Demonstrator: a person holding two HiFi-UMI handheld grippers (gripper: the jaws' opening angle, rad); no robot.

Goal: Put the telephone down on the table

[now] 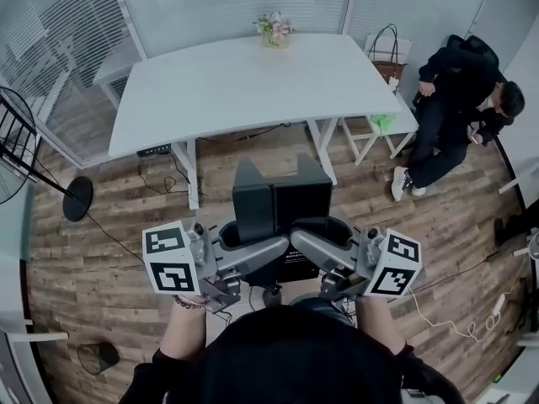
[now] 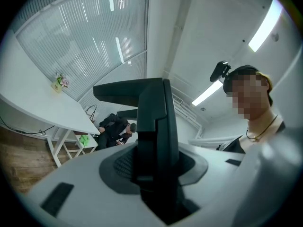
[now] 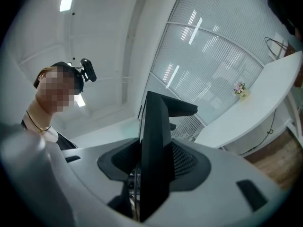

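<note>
The black boxy telephone (image 1: 280, 200) is hidden in its lower part behind the grey left gripper (image 1: 269, 251) and grey right gripper (image 1: 308, 246). The black wire fan (image 1: 13, 146) is cut off by the left edge. The small potted flowers (image 1: 274, 29) are too small to identify.

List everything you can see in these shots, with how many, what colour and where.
black telephone: one, black, held in the air between both grippers
white table: one, white, ahead, against the glass wall
small vase of flowers: one, pinkish, at the table's far edge
handled bag: one, brown and white, right of the table
white stool: one, white, right of the table, a green item on it
seated person: one, in black, far right
black fan stand: one, black, on the floor at left
wooden floor: brown planks
left gripper: one, grey, closed on the telephone
right gripper: one, grey, closed on the telephone
</note>
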